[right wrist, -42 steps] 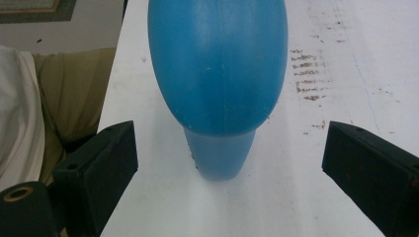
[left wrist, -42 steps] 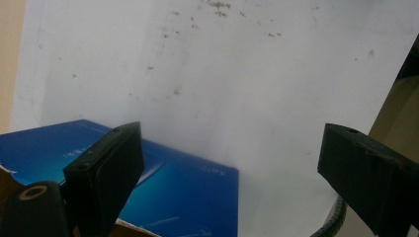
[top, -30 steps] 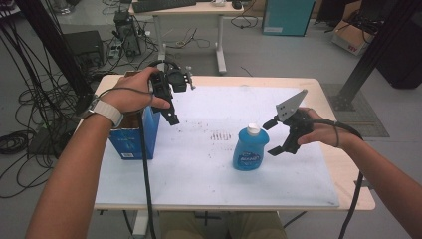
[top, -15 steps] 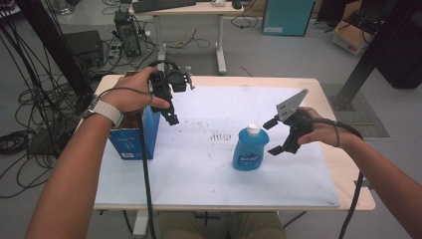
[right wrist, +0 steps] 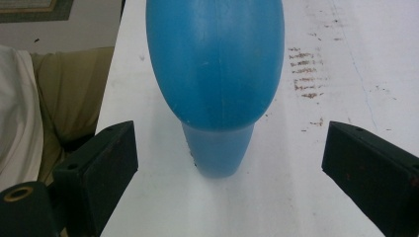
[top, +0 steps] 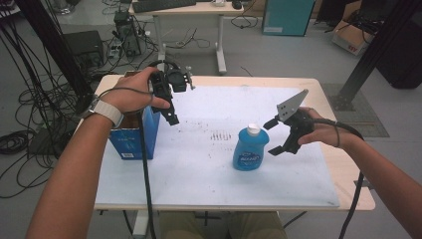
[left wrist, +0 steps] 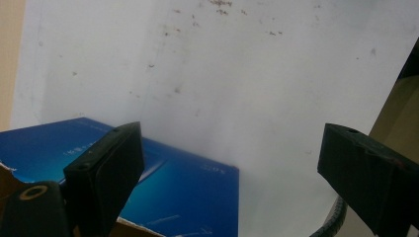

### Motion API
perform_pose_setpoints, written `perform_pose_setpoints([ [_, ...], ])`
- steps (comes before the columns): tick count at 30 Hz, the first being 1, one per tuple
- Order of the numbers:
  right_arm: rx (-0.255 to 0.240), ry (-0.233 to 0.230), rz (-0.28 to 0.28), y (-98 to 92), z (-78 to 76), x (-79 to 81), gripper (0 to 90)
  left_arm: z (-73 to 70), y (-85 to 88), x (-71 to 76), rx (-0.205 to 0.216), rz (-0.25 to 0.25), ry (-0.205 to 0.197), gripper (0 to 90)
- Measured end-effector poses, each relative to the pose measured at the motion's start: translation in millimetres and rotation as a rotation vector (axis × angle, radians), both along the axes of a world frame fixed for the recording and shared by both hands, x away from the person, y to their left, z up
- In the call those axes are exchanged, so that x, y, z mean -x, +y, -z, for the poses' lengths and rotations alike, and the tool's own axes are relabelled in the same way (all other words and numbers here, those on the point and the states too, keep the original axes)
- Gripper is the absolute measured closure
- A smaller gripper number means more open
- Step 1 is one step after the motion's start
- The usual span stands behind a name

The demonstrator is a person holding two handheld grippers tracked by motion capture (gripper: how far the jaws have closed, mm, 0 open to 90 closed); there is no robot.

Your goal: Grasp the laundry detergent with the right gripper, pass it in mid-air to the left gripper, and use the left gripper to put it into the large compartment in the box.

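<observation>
Both of your grippers stand wide with nothing held. Your right gripper (top: 275, 136) faces the blue bottle (top: 250, 149) upright mid-table, just beside it; your left gripper (top: 171, 112) hovers by the blue box (top: 134, 137).

Print on the bottle and the box, none of it legible

The blue bottle (top: 250, 148) on the surface carries an oval front label with white lettering, too blurred in the high view to spell out. The blue cardboard box (top: 134, 134) has a small white patch of print low on its side there, and in the left gripper view faint pale lines of text run across its blue face (left wrist: 188, 192); no word or number can be made out.
</observation>
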State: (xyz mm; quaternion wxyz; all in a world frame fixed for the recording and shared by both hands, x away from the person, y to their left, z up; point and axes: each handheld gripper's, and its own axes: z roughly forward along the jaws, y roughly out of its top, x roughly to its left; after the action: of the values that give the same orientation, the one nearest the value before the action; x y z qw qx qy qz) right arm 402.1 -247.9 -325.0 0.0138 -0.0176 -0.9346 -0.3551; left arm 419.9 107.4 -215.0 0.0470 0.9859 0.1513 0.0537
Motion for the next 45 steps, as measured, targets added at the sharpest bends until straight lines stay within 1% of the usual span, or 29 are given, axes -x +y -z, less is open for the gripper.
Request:
perform_pose_setpoints([
  [1,0.0,0.0,-0.001,0.1,0.1,0.1,6.7,0.4,0.0,0.2,0.001,-0.001,-0.004,11.1],
  [2,0.0,-0.001,-0.001,0.2,0.1,0.1,6.7,0.3,0.1,0.0,0.0,-0.001,0.002,11.1],
  [4,0.0,0.0,-0.001,0.0,0.1,0.0,6.7,0.6,0.2,0.0,0.0,-0.003,0.0,11.1],
  [5,0.0,-0.001,-0.001,-0.2,0.1,-0.2,6.7,-0.6,0.5,-1.1,-0.017,0.014,0.0,11.1],
  [6,-0.001,-0.002,0.0,-0.4,0.1,-0.4,6.7,0.4,0.3,-0.1,0.0,-0.002,0.001,11.1],
  [7,-0.001,-0.002,0.001,-0.6,-0.1,-0.4,6.7,0.5,0.2,-0.1,0.001,-0.003,0.0,11.1],
  [13,-0.003,0.0,0.001,-0.7,0.3,-0.1,6.7,0.6,-0.2,-0.5,-0.002,0.001,0.001,11.1],
  [17,-0.001,0.001,0.004,-1.0,0.5,0.2,6.7,0.5,-0.1,-0.6,0.001,0.002,-0.006,11.1],
  [18,-0.002,0.0,0.004,-1.1,0.8,0.2,6.7,-0.2,0.2,-1.6,-0.013,0.016,-0.006,11.1],
  [19,-0.002,0.001,0.004,-1.1,1.1,0.2,6.6,1.0,0.1,-0.5,0.003,0.001,-0.009,11.1],
  [20,-0.003,0.001,0.004,-1.0,1.5,0.3,6.6,1.0,0.0,-0.5,0.002,0.001,-0.01,11.1],
  [21,0.0,0.002,0.006,-1.1,1.7,0.5,6.7,0.0,0.2,-1.4,-0.012,0.016,-0.006,11.1],
  [22,-0.001,0.003,0.006,-1.0,2.0,0.5,6.6,0.7,0.1,-0.6,0.003,0.001,-0.008,11.1],
  [24,-0.001,0.002,0.005,-0.8,2.5,0.6,6.7,1.2,0.2,-0.5,0.004,0.001,-0.014,11.1],
  [26,-0.003,0.003,0.005,-0.6,3.1,0.7,6.6,1.4,0.3,-0.6,0.004,0.001,-0.012,11.1],
  [27,-0.002,0.003,0.005,-0.7,3.5,0.6,6.6,0.7,0.6,-1.5,-0.009,0.015,-0.011,11.1],
  [28,-0.002,0.003,0.005,-0.7,4.0,0.5,6.7,1.4,0.5,-0.7,0.003,0.002,-0.011,11.1],
  [29,-0.006,0.004,0.005,-0.7,4.5,0.5,6.6,0.6,0.7,-1.6,-0.011,0.016,-0.012,11.1],
  [30,-0.005,0.006,0.007,-0.8,4.8,0.8,6.6,1.2,0.5,-0.8,0.002,0.002,-0.013,11.1],
  [31,-0.007,0.005,0.008,-0.8,5.1,0.8,6.7,0.5,0.7,-1.7,-0.013,0.017,-0.011,11.1],
  [32,-0.01,0.006,0.009,-0.9,5.6,0.9,6.6,0.8,0.6,-1.4,-0.009,0.013,-0.01,11.1],
  [33,-0.012,0.005,0.009,-0.9,6.0,0.9,6.6,1.6,0.4,-0.5,0.005,0.0,-0.012,11.1],
  [38,-0.018,0.008,0.014,-0.6,8.6,2.1,6.6,2.1,0.0,-0.6,0.003,-0.001,-0.017,11.1],
  [39,-0.019,0.007,0.014,-0.4,9.3,2.3,6.6,1.1,0.1,-1.7,-0.014,0.017,-0.016,11.1],
  [40,-0.024,0.008,0.014,-0.3,10.1,2.6,6.6,2.0,-0.2,-0.7,0.002,0.0,-0.017,11.1],
  [42,-0.03,0.011,0.018,0.0,11.9,2.9,6.6,1.9,-0.3,-1.2,-0.002,0.005,-0.015,11.1],
  [45,-0.036,0.009,0.02,0.6,14.7,2.9,6.6,3.2,-0.4,-1.2,0.008,-0.003,-0.016,11.1],
])
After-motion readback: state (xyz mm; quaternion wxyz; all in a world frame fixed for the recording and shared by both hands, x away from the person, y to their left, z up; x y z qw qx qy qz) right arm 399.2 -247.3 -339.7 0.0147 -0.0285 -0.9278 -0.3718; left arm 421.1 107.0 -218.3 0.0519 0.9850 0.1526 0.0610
